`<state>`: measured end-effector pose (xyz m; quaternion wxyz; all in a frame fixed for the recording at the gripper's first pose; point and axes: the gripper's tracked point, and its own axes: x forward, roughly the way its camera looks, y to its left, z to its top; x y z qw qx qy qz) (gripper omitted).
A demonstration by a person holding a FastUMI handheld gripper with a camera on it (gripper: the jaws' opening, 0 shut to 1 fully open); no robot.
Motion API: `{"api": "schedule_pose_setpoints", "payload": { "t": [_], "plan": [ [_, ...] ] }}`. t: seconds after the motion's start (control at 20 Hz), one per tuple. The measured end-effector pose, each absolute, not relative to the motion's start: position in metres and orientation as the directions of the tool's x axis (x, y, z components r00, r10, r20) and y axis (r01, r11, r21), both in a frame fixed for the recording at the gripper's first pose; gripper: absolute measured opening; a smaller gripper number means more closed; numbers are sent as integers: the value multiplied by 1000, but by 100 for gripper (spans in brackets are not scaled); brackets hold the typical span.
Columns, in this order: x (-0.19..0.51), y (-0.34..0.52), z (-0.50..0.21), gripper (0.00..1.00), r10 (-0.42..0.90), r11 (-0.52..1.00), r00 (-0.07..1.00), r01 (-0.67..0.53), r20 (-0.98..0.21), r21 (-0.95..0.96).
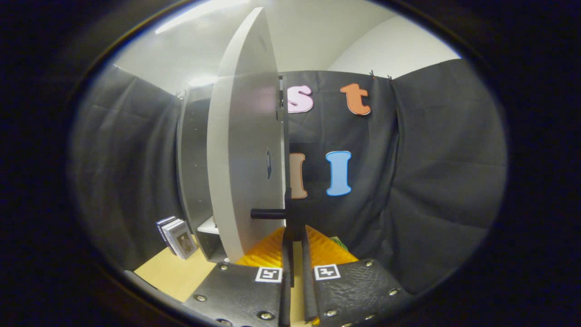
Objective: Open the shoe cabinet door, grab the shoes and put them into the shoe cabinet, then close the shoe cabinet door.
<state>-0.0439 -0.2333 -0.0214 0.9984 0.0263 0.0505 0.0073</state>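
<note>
The shoe cabinet's white door (240, 150) stands swung open, seen almost edge-on just ahead of me. Its black handle (268, 213) sticks out from the door's face and ends at my fingertips. My gripper (294, 234) is nearly closed, with both fingers pressed on the handle's end. Left of the door and behind it is the dark cabinet body (195, 168), with a white shelf (209, 225) low inside. An orange ridged thing (268, 252) lies just beyond the fingers, partly hidden by them.
A small stack of books (178, 237) stands on the light wooden tabletop (172, 274), left of the cabinet. Black cloth walls close in on the left, behind and on the right. A bit of green (338, 241) shows behind the orange thing.
</note>
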Motion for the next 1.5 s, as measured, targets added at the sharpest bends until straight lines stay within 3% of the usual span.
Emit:
{"api": "schedule_pose_setpoints", "payload": {
  "t": [0.75,1.2,1.5],
  "plan": [
    [-90,-258,-27,12,84,995,986,-76,-146,62],
    [-121,-175,-35,12,61,998,994,-58,-93,29],
    [-119,-83,-107,12,27,1000,978,-27,-209,1]
  ]
}}
